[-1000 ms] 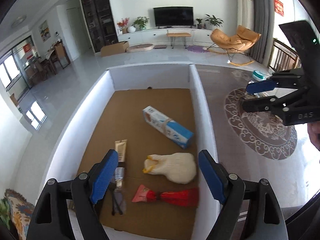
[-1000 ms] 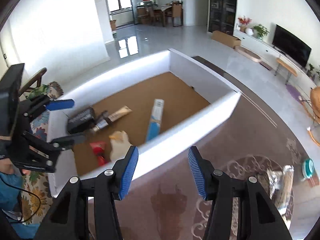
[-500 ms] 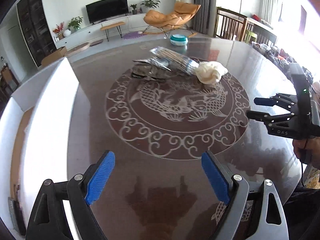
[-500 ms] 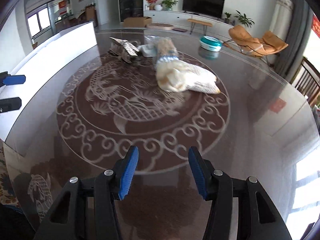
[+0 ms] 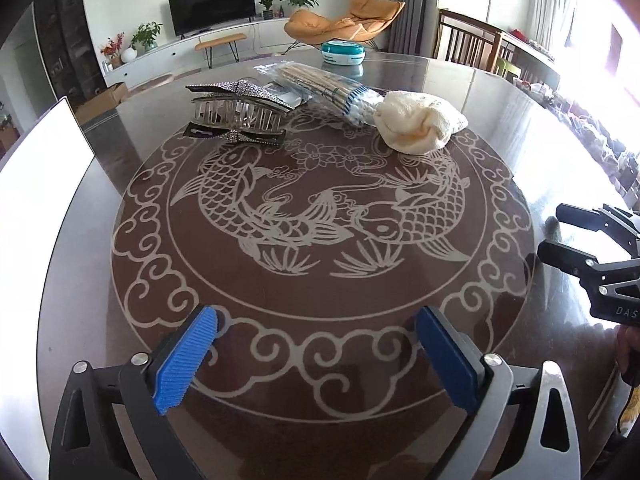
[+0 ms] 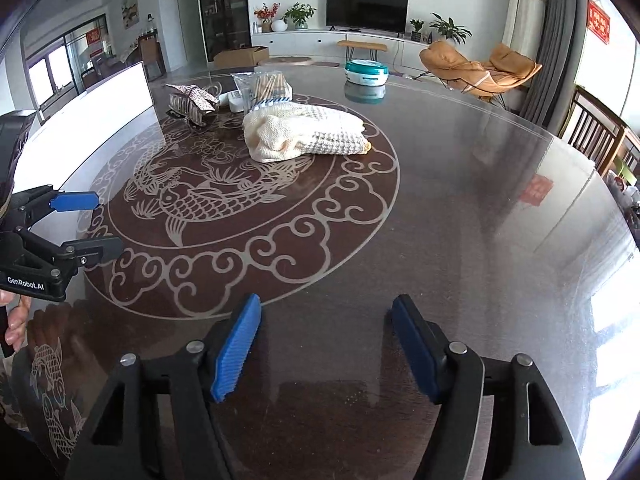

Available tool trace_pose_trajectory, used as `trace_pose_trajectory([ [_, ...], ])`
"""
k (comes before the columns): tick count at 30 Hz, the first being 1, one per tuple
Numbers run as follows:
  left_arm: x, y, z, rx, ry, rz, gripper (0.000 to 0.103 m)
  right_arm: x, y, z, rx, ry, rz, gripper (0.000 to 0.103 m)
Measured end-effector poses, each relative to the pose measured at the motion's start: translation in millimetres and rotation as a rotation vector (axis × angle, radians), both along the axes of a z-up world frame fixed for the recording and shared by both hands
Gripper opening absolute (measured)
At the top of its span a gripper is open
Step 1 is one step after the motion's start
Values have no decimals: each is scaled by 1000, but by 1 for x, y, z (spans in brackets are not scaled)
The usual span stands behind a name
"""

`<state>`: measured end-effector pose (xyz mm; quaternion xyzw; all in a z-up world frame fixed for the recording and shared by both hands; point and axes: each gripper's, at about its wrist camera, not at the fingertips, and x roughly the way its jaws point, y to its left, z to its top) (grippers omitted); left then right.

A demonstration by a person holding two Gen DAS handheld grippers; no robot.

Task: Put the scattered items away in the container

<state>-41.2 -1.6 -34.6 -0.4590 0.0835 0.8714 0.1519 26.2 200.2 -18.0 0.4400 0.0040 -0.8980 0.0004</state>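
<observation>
**Soft cloth, brittle clip, slippery packet left to gather**

While both claws, left (image 5: 316,354) and right (image 6: 324,350), hang wide open and empty, the knitted cloth (image 5: 420,122) looks light and floppy: pinch a fold. It lies mid-counter (image 5: 120,128) beside the packet of sticks (image 5: 320,86) and hair clip (image 5: 240,112), apart from the white container (image 6: 116,96).

white container (image 5: 44,148): only one wall shows at left edge of left wrist view; interior out of sight, contents cannot be told. right wrist view gives the same wall (image 6: 104,100) at upper left, inside hidden

right gripper (image 5: 560,236): cut by right frame edge in left wrist view, body mostly out of frame

left gripper (image 6: 96,224): cut by left frame edge in right wrist view

small white item (image 6: 234,100) behind hair claw (image 6: 192,100), upper left of right wrist view: partly covered, too small to identify

bag of sticks (image 6: 266,86): lower end hidden behind knit cloth (image 6: 304,132)

printing on teal tub (image 5: 343,53): too small to read
</observation>
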Motion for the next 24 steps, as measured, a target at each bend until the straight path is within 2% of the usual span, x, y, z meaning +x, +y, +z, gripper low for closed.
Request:
trace_pose_trajectory([
  [5, -2, 0, 1, 0, 0, 1, 103, 1, 2, -1, 1, -5, -16, 79],
  [24, -2, 0, 1, 3, 0, 0, 103, -1, 3, -1, 2, -6, -18, 81],
])
